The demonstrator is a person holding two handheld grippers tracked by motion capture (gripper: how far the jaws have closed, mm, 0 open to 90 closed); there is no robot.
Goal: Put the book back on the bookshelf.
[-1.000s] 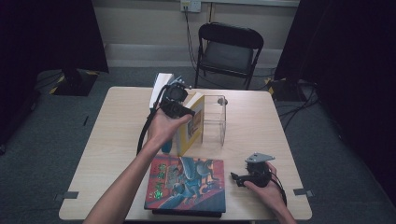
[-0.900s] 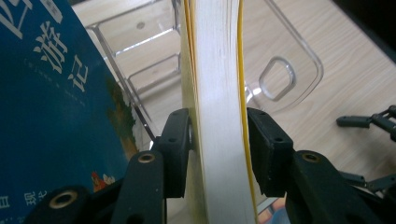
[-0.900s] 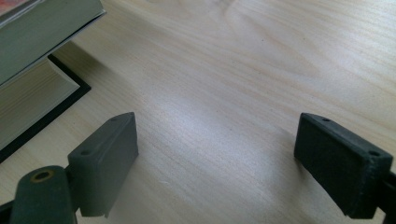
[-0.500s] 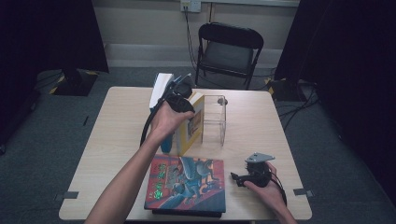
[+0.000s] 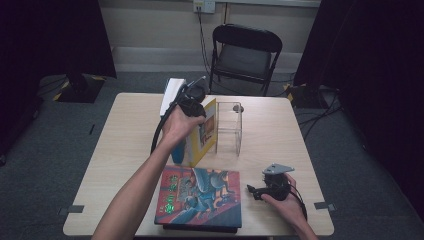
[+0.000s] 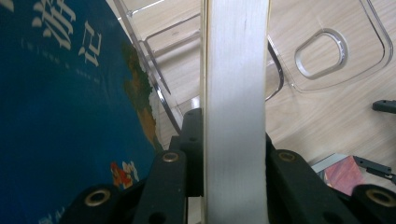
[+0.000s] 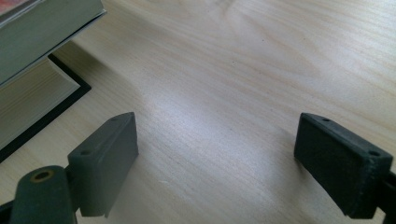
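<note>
Left gripper point(image 6: 233, 186) clamps upright book point(image 6: 236, 93) beside rack point(image 6: 327, 56).

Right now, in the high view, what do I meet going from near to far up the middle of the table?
Flat picture book → upright yellow-covered book → left gripper → folding chair beyond the table.

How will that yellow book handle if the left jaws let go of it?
The yellow book stands on edge against the clear rack, so it could tip if released. Its page block, clamped in the left gripper, looks thick and stiff, unlikely to flop.
</note>
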